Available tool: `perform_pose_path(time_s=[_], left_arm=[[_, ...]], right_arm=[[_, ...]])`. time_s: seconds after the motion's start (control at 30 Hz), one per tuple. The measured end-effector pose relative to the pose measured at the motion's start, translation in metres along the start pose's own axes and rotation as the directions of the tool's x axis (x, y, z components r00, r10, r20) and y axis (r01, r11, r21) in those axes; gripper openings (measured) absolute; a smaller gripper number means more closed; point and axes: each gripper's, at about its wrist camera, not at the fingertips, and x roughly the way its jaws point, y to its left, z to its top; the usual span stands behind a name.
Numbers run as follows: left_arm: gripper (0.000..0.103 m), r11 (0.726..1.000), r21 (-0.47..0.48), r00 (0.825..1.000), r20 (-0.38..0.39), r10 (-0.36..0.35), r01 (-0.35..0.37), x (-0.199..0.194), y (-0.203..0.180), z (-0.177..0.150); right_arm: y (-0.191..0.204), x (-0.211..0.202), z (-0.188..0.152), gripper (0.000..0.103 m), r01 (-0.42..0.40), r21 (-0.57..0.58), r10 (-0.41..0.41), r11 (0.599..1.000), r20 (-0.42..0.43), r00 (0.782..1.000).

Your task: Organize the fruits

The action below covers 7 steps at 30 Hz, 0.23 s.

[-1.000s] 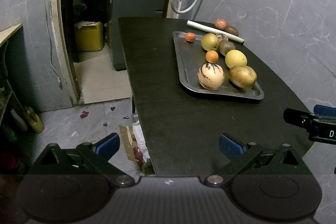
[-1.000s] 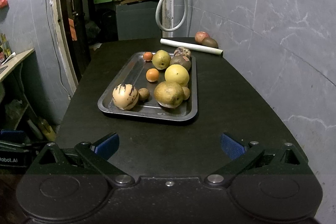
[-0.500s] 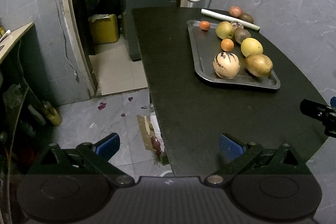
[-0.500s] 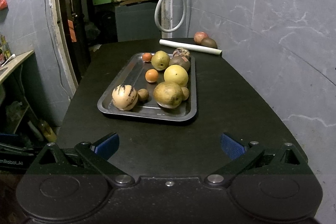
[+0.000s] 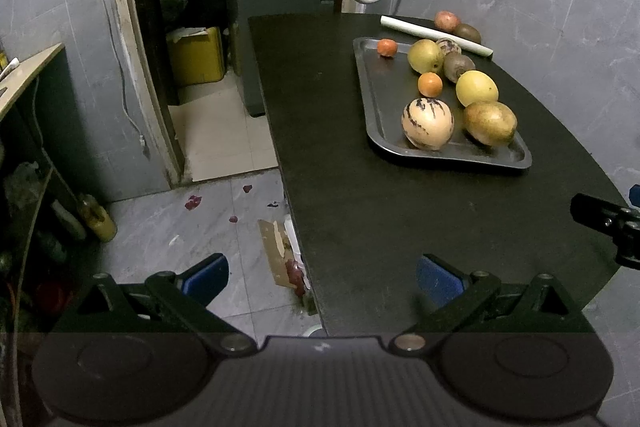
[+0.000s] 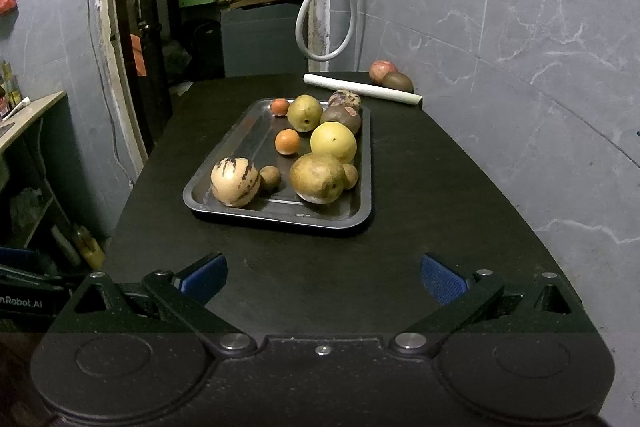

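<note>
On the dark tray (image 6: 362,163), assorted fruits (image 6: 333,142); both claws empty, spread.

Both claws are spread wide with nothing between their blue pads, the left claw (image 5: 322,273) filling the bottom of its own view and the right claw (image 6: 323,273) low in its view, whose black tip also pokes in at the left view's right edge.

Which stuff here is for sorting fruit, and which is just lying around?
For the job: dark metal tray; striped cream melon; yellow round fruit; small orange fruit.
Lying about: white paper roll; looped white hose; yellow canister.
</note>
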Motion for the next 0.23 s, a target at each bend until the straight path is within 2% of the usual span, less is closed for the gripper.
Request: perform_pose_path(time_s=[0.23], left_arm=[[0.102, 1.0, 0.025, 1.0, 0.003, -0.005, 0.005, -0.0007, -0.0037, 0.0001]], right_arm=[[-0.0062, 0.0024, -0.0018, 0.102, 0.008, 0.016, -0.008, 1.0, -0.003, 1.0]])
